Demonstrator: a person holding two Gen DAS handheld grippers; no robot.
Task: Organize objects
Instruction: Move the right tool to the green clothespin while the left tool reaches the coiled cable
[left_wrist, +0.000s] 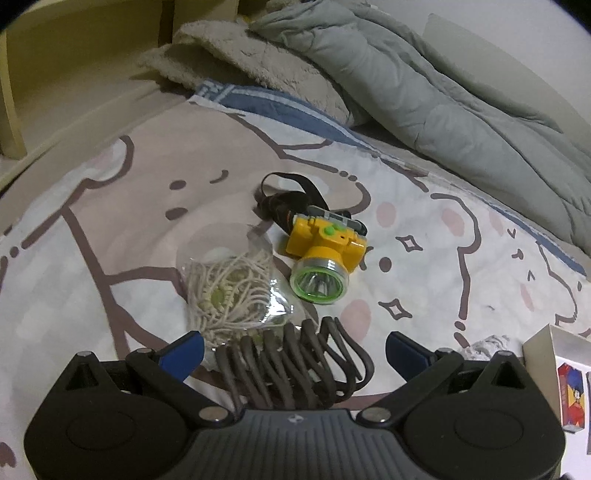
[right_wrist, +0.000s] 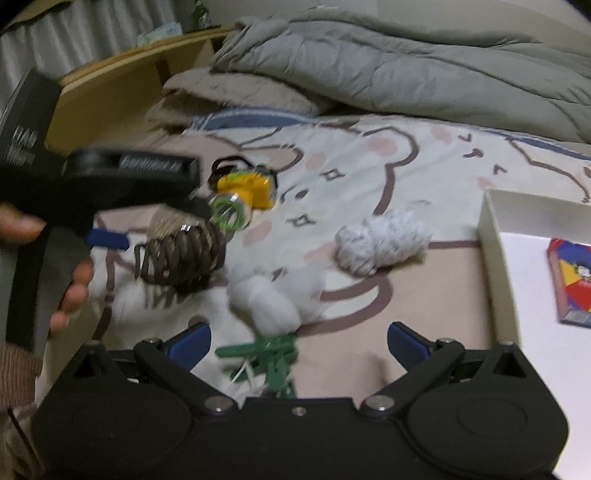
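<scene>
On the cartoon-print bedsheet, my left gripper stands open, its blue fingertips either side of a brown coiled cord bundle without pressing on it. Beyond it lie a clear bag of white string and a yellow headlamp with a black strap. My right gripper is open over a green plastic bundle and a bag of white cotton balls. The right wrist view also shows the left gripper held by a hand, the brown bundle, the headlamp and a white yarn ball.
A white open box sits at the right with a colourful card pack inside; its corner shows in the left wrist view. A grey duvet and a fluffy blanket are piled at the back. A wooden bed frame runs along the left.
</scene>
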